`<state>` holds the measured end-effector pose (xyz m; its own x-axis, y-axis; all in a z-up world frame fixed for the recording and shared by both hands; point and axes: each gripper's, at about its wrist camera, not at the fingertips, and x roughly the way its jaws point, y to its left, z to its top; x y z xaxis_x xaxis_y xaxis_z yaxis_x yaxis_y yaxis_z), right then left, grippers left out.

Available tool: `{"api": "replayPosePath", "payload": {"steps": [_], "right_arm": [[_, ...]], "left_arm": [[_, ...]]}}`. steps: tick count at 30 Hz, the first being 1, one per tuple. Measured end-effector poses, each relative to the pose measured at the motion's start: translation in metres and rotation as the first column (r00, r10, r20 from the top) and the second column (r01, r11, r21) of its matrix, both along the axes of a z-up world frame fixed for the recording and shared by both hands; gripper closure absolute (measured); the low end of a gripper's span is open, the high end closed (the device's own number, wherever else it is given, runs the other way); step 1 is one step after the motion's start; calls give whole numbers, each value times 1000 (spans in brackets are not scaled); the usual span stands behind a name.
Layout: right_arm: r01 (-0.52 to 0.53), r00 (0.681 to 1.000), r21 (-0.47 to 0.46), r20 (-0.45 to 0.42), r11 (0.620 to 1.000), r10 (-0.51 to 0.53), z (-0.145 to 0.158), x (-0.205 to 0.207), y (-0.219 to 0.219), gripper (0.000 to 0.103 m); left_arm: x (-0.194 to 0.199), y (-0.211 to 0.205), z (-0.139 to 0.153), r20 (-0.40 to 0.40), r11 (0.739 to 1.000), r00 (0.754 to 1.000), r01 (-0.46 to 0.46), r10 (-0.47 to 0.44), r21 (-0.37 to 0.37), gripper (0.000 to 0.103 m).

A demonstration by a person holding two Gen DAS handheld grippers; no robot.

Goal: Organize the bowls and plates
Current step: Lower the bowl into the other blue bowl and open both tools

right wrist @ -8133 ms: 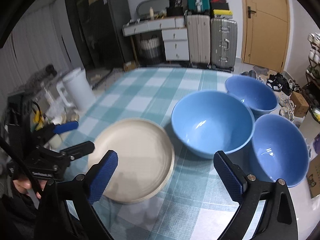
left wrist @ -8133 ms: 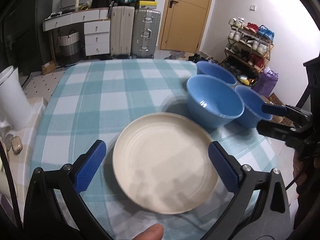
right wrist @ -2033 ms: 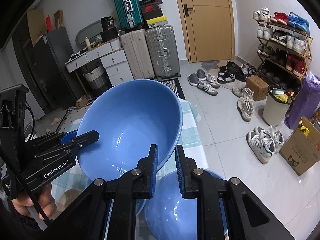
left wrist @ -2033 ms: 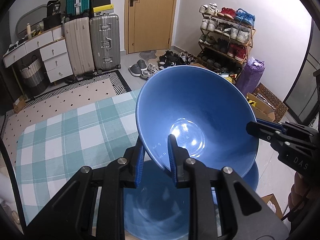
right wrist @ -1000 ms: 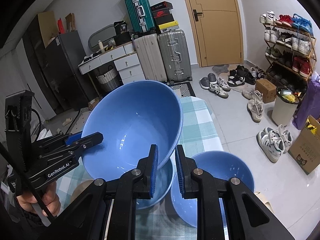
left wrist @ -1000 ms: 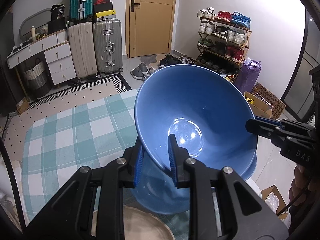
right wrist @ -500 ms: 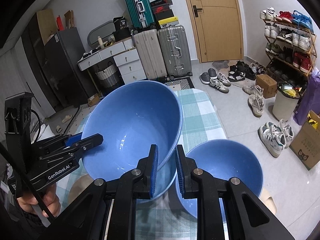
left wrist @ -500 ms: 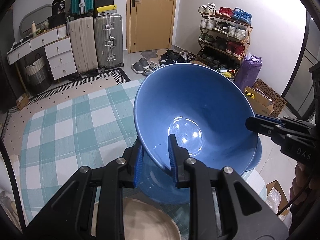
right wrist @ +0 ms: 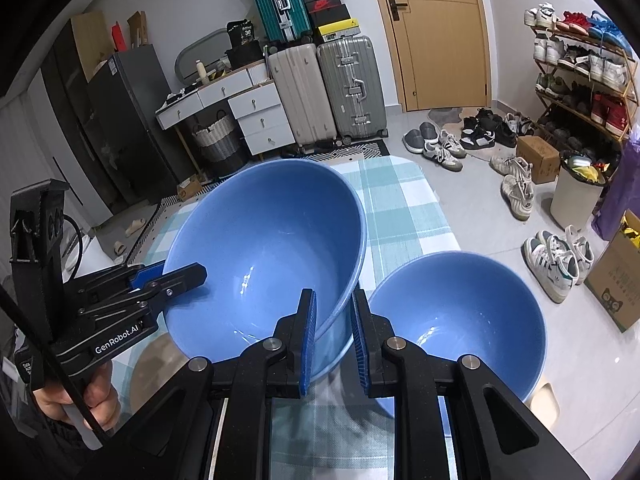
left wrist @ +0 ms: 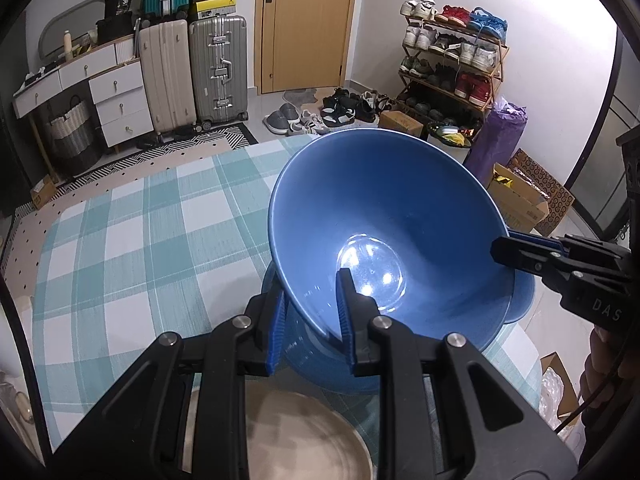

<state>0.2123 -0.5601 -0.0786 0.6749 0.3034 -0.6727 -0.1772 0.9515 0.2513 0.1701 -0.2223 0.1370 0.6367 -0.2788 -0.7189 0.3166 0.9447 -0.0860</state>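
Checked tablecloth [left wrist: 120, 248] bearing a second blue bowl [left wrist: 320, 364] directly beneath the carried blue bowl [left wrist: 384, 232]. Left gripper [left wrist: 308, 320] and right gripper [right wrist: 334, 320], jaws nearly closed, pinch opposite rims. Nesting step: next, seat it squarely, then release.

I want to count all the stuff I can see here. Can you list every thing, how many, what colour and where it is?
held bowl: one, blue, tilted in the air, pinched at its rim by both grippers
bowl under it: one, blue, on the table just below the held bowl
other bowl: one, blue, on the table to the right
plate: one, cream, at the near table edge
tablecloth: one, teal and white checks, covering the table
suitcases: three, beige and grey standing, teal on top, by the far wall
door: one, wooden, far wall
shoe rack: one, full of shoes, right wall
left gripper: black with blue pads, shut on the bowl rim
right gripper: same, shut on the opposite rim
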Motion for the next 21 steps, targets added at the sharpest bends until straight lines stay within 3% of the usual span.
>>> {"api": "replayPosePath", "payload": {"steps": [21], "right_arm": [[-17, 996, -1, -89, 1000, 17, -45, 13, 10, 85]], "left_arm": [[22, 10, -61, -51, 999, 999, -13, 15, 42, 84]]}}
